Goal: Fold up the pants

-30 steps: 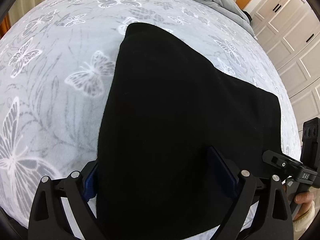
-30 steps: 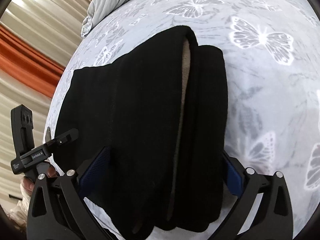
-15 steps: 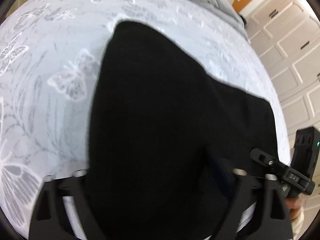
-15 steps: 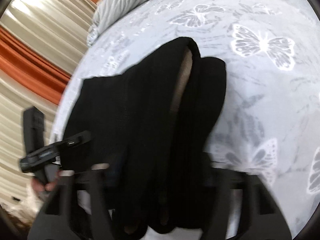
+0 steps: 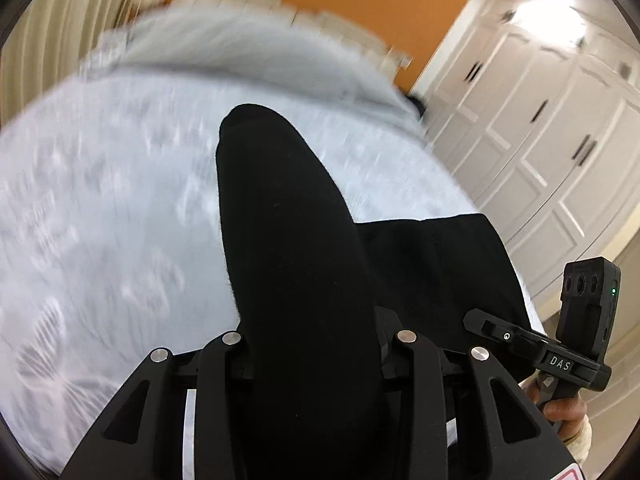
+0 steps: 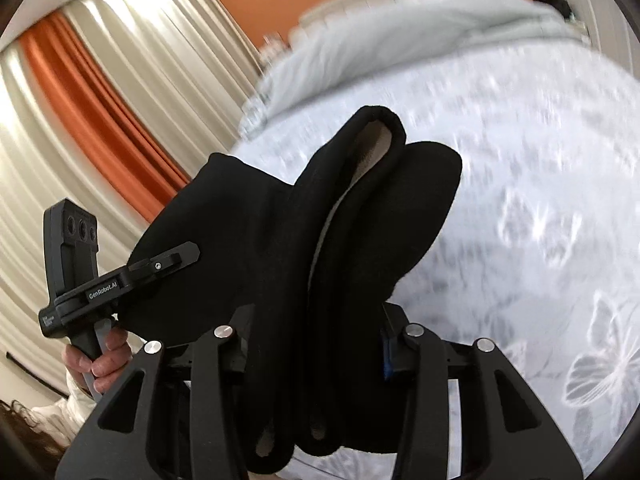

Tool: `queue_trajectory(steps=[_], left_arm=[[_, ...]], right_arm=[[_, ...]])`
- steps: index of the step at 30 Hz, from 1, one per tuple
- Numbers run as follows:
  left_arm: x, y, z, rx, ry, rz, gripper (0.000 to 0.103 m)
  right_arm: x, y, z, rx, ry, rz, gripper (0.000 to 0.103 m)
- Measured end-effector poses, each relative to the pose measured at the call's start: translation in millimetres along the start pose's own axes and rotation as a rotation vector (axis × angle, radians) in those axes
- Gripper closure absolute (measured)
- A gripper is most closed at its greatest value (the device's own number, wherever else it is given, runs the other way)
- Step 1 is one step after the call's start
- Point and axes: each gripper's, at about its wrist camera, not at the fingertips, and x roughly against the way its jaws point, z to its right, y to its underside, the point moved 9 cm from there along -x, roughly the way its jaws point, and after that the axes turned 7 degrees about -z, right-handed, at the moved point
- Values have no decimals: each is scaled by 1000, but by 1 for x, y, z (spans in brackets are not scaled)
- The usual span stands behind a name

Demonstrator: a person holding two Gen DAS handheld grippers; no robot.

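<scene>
The left gripper (image 5: 316, 344) has just been closing, and its jaws are now clamped on a bunched fold of the black pants (image 5: 288, 240), which rise out of the jaws as a thick dark column pointing toward the far side of the bed (image 5: 100, 220). The right gripper (image 6: 316, 344) has also just drawn its jaws in and is pinching the layered edge of the same pants (image 6: 360, 208), where a pale lining shows between the folds. Both tools tilt downward over the near edge of the bed, side by side, each visible in the other's camera. The garment's gripped end is lifted off the butterfly-print cover while the rest drapes back toward it. A hand (image 6: 100, 364) wraps the left tool's handle; fingers (image 5: 564, 412) grip the right tool's handle. Background is motion-blurred.
</scene>
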Motion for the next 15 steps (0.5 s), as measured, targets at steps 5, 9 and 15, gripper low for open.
queue_trajectory(steps=[5,9,15], left_arm=[[60,-53,32,-54,16,143,70],[104,-98,54,-114,-3,255,70],[136,-157,70,-156,-43,376,69]], right_arm=[[60,-50,-38,74,-38,168,62],[91,-90,-65,139,-45,253,62],[106,-148,-90,200,-46,325,62]])
